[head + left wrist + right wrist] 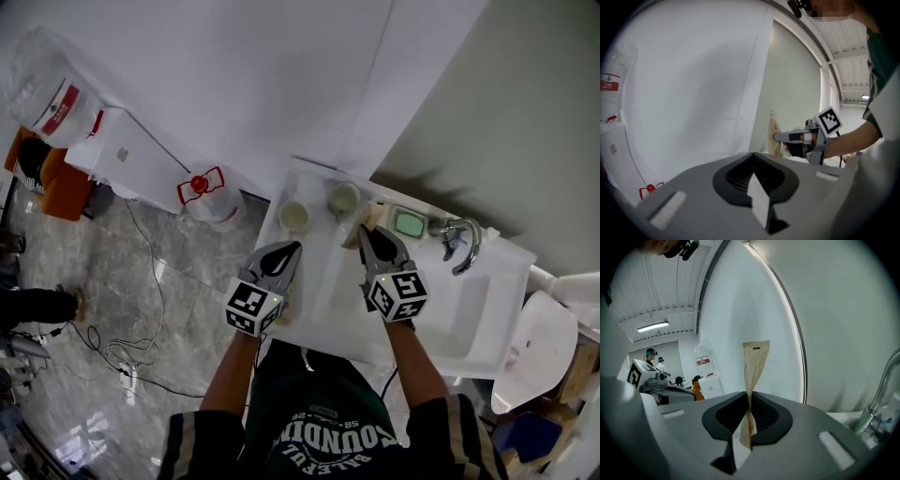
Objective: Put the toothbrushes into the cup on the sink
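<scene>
Two pale cups (294, 217) (344, 199) stand at the back of the white sink (487, 281). My right gripper (367, 234) (750, 401) is shut on a brown paper toothbrush packet (755, 364), which sticks up past the jaws; the left gripper view shows this packet (774, 133) from the side. The packet's tip hovers close to the right-hand cup. My left gripper (285, 251) (754, 163) hangs over the sink's left edge, just short of the left-hand cup. Its jaws are shut with nothing seen between them. No other toothbrush is visible.
A green soap (409, 223) and a chrome tap (461, 242) (881, 385) sit at the sink's back right. A plastic jug with a red handle (211, 197) stands on the floor to the left, beside a water dispenser (103, 145). Cables (131, 361) trail over the marble floor.
</scene>
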### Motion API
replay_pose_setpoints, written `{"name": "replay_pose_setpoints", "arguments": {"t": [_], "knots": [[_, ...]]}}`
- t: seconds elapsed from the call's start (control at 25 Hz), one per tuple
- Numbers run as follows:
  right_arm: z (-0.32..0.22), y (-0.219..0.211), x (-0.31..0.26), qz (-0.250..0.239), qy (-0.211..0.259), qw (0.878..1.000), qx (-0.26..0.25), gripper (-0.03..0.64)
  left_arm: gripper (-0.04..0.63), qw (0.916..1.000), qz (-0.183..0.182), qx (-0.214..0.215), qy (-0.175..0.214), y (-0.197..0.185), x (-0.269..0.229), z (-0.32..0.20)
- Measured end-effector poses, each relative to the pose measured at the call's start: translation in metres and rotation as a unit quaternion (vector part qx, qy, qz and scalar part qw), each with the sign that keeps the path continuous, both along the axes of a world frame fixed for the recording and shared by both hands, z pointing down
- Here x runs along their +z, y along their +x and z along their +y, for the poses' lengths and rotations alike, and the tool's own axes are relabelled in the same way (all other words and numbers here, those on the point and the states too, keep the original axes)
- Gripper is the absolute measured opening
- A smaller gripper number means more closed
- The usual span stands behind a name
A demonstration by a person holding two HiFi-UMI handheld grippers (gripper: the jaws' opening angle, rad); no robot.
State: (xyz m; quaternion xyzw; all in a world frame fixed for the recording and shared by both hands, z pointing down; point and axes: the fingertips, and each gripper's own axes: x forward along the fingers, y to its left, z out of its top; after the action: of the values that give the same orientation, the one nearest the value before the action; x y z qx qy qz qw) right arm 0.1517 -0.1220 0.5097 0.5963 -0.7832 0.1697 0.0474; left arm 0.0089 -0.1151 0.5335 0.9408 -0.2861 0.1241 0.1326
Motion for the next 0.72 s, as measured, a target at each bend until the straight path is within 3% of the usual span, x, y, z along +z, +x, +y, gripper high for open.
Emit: {"name": "replay_pose_setpoints", "arguments": {"t": [0.44, 0.72], "knots": [[-0.069, 0.010, -0.017, 0.019, 0.032, 0.999, 0.001, 0.030, 0.049, 0.9998, -0.006, -0.003, -0.020, -0.013, 0.017, -0.013], [-0.105, 0.021, -0.006, 0.015, 0.026, 0.999, 0.012, 0.029, 0.049, 0.9996, -0.012, -0.008, -0.022, -0.021, 0.020, -0.020]]}}
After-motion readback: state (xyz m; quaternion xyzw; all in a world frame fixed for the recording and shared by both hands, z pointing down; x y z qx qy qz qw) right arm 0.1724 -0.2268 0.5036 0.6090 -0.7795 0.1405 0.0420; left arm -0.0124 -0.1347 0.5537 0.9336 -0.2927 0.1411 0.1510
